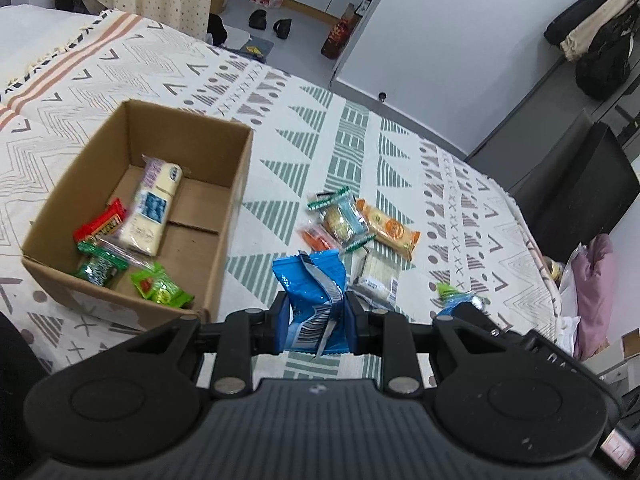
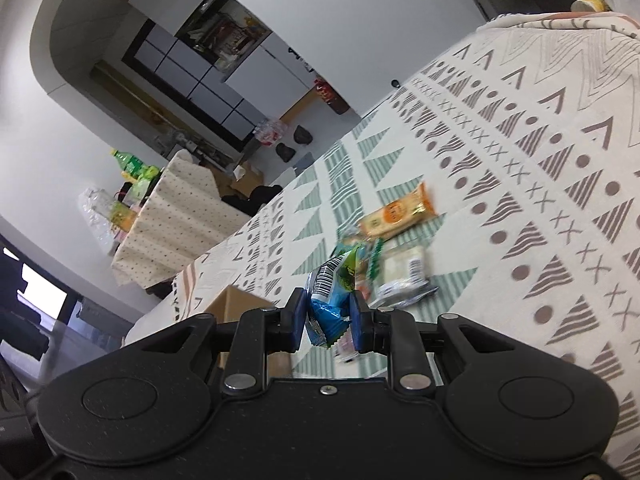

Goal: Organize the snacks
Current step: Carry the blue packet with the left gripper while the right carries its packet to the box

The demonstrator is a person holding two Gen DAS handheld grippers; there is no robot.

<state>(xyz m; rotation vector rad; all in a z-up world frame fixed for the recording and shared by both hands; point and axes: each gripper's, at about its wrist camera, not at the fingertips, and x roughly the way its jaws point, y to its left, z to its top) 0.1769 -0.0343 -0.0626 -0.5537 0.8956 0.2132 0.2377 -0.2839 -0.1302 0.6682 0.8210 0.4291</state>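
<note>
My left gripper point(image 1: 316, 312) is shut on a blue snack packet point(image 1: 312, 280), held upright above the patterned cloth just right of the cardboard box point(image 1: 224, 208). The box holds a long white cracker pack point(image 1: 150, 208), a red packet point(image 1: 100, 226) and green packets point(image 1: 162, 286). Loose snacks lie on the cloth beyond: an orange bar point(image 1: 390, 228), a clear cookie pack point(image 1: 340, 216) and a white wafer pack point(image 1: 378, 276). My right gripper point(image 2: 328, 316) is shut on a blue-and-green packet point(image 2: 334, 292), tilted, with the orange bar point(image 2: 396, 212) ahead. In the left wrist view the right gripper's fingers point(image 1: 466, 308) hold that blue-and-green packet point(image 1: 456, 298).
The patterned cloth point(image 1: 360, 136) covers a table whose far edge meets a white wall panel point(image 1: 440, 32). Shoes and bottles sit on the floor behind. A second table with a dotted cloth point(image 2: 172, 216) stands to the left in the right wrist view. A corner of the box point(image 2: 240, 304) shows there.
</note>
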